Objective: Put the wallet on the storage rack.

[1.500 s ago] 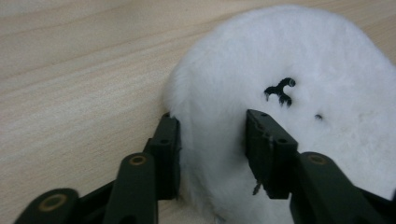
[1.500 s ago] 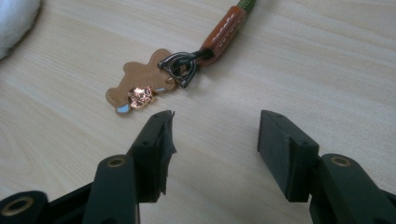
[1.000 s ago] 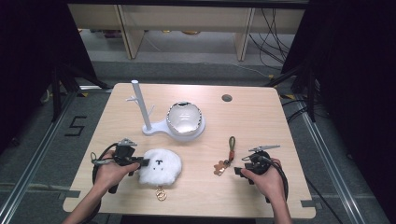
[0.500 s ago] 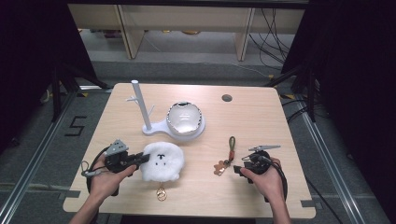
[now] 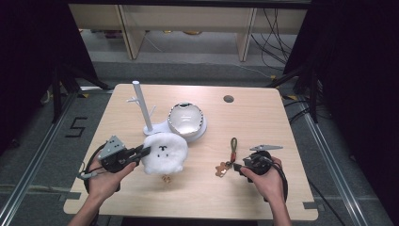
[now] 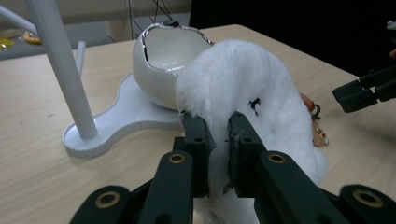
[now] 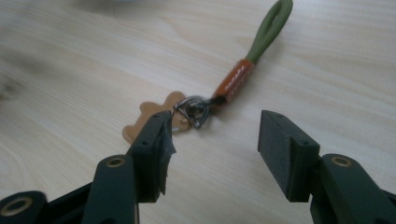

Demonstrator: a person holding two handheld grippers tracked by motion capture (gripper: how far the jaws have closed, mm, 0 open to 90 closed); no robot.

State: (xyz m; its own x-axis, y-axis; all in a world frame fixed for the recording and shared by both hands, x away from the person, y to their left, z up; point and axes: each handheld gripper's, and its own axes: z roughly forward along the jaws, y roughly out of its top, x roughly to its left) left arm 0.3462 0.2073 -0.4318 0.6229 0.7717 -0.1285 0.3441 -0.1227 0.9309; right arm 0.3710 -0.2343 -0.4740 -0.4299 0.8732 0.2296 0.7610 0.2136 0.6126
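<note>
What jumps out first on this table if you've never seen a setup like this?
The fluffy white plush toy near the table's front, pinched by the left gripper. Just behind it stands a white stand with an egg-shaped bowl. To the right lies a keychain with a green loop and small bear charm, the open right gripper poised over it.

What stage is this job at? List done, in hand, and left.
Done: the left gripper has its fingers shut on the white plush toy, beside the white stand. In hand: the right gripper sits open at the keychain, one finger touching its bear charm. Left: the keychain lies flat on the table, ungrasped; probably both things still need hanging on the stand.
</note>
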